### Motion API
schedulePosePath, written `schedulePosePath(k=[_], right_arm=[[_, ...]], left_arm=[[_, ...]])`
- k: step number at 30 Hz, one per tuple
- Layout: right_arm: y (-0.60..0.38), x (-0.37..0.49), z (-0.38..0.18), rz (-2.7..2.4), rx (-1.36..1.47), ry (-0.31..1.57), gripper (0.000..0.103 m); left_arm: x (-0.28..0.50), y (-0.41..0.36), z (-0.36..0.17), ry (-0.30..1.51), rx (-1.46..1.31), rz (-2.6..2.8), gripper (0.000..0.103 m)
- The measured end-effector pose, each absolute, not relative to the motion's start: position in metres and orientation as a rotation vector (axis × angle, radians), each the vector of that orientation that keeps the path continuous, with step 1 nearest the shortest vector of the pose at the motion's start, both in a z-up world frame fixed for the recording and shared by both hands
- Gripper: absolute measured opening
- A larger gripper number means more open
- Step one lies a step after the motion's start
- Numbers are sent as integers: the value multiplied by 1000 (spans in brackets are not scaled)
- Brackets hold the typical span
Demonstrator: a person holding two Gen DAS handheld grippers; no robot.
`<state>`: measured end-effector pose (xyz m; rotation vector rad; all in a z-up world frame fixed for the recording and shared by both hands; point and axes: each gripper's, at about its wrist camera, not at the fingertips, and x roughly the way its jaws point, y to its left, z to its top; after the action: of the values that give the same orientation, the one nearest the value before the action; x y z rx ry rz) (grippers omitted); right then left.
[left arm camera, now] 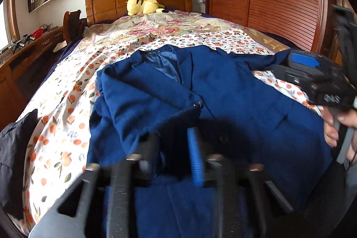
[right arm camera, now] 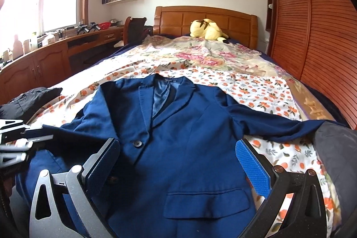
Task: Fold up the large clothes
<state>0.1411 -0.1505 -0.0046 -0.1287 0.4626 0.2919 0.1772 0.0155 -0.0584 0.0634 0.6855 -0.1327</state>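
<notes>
The blue jacket (right arm camera: 178, 137) lies face up on the bed (right arm camera: 267, 90), mid-frame. The right gripper (right arm camera: 178, 168) gapes wide, empty. The blurred left gripper (left arm camera: 174, 148) seems partly open above it.

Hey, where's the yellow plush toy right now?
The plush toy lies at the far end of the bed, against the wooden headboard, beyond the blue jacket; in the right wrist view it shows right of centre.

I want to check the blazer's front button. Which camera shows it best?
The right wrist view: the button sits sharp and unobstructed on the blue blazer. In the left wrist view, only a small glint at the closure shows, just beyond the blurred left tool.
</notes>
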Motion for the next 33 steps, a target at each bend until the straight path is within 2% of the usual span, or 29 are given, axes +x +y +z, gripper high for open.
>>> schedulePosePath(k=[4, 9, 29, 33], right_arm=[[-139, 149, -7, 308, -149, 473, 103], [-118, 152, -10, 343, -181, 482, 103], [-35, 142, -57, 698, -323, 641, 99], [-32, 143, -60, 714, -383, 663, 88]], left_arm=[[161, 27, -65, 687, 50, -115, 43], [140, 48, -77, 692, -18, -93, 70], [80, 120, -86, 664, -95, 97, 71], [75, 123, -85, 659, -95, 105, 71]])
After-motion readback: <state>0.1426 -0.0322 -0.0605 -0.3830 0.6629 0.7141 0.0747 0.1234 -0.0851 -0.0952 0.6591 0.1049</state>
